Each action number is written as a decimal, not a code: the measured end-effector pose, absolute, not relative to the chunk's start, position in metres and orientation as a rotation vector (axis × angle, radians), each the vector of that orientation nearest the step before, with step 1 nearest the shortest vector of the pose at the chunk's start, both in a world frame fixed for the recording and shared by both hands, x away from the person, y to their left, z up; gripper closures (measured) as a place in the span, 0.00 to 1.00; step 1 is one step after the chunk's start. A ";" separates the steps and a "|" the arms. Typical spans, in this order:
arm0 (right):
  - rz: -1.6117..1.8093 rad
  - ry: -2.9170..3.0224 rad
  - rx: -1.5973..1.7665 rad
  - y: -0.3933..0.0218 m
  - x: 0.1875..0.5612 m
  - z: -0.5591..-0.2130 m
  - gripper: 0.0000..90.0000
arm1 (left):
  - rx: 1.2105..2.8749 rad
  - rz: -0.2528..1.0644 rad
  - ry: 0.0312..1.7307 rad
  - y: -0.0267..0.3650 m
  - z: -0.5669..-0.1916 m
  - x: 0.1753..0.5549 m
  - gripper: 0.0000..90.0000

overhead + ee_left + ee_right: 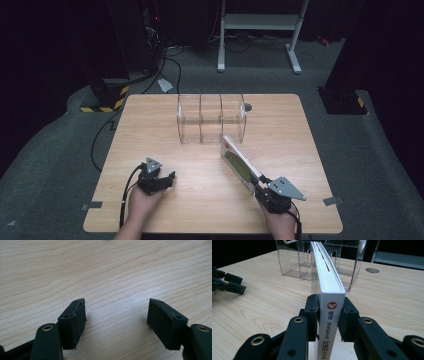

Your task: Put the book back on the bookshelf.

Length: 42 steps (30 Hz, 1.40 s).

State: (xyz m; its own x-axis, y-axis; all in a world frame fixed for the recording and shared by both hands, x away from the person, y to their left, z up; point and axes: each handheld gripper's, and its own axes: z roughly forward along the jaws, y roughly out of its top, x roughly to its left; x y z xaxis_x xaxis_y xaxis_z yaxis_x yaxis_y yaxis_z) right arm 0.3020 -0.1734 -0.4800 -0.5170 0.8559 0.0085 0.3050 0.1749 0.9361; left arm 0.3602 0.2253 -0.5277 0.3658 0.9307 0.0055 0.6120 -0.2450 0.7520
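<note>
Pale wood-grain table (165, 127), smooth laminate with rounded corners, on grey carpet; background dark. Clear plastic organizer (212, 119) near the far edge: rigid, glossy, boxy, split into three upright compartments side by side.

Right gripper (329, 315) clamped on a thin white book (331, 305), matt black jaw pads pressing both covers near the spine end. In the right gripper view the spine faces the camera: red round logo, black printed characters; page block finely ribbed. From the high view the book (239, 162) runs slantwise from the gripper toward the organizer, its far corner just in front of the right-hand compartment.

Left gripper (117, 320) released: blocky black rubbery pads wide apart, bare tabletop between them. High view puts it (167, 181) near the table's front left, well apart from the book.
</note>
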 end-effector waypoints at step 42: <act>1.345 1.899 1.138 -0.156 0.314 -0.475 0.76 | 1.968 0.605 1.319 0.224 -0.528 0.358 0.34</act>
State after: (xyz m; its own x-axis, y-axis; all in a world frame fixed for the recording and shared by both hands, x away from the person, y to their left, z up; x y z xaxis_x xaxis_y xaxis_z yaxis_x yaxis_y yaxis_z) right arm 0.3138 -0.1556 -0.4755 -0.4946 0.8683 0.0384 0.3244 0.1434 0.9350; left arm 0.3579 0.2244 -0.5279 0.3776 0.9260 0.0058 0.6088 -0.2529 0.7519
